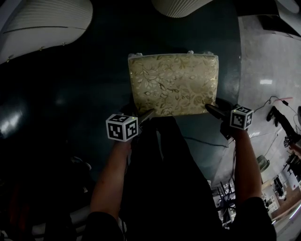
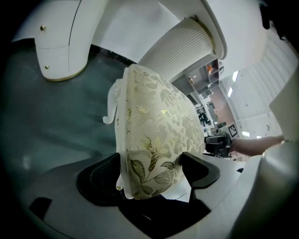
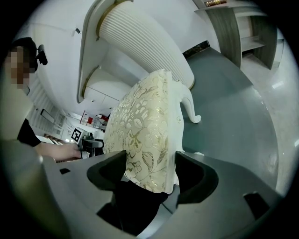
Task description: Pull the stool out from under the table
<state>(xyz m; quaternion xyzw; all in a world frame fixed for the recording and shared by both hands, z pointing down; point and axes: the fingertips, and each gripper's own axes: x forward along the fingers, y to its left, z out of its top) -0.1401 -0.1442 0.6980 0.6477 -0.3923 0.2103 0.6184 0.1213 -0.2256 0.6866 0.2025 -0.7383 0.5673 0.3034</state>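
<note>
1. The left gripper is clamped on the stool's near-left corner. Its jaws press on either side of the padded floral seat edge. The right gripper has the near-right corner pinched the same way, so each one has a corner and neither is empty.

2. Both bites are only on the cushion rim. I'd squeeze firmly and pull evenly with both, otherwise the seat will probably twist or the fabric will slip out.

3. Pull low and straight back toward the body, not upward. The white curved leg looks dainty, so sliding beats tipping.

4. The person's own legs are right up against the near edge. Stepping back along with the pull is the way to go.

5. The stool sits on the dark floor. The white table and its fluted pedestal are beyond the far edge. From the head view it looks mostly out already, so I reckon there isn't much travel left.

6. Watch the thin cable on the floor near the right side.
</note>
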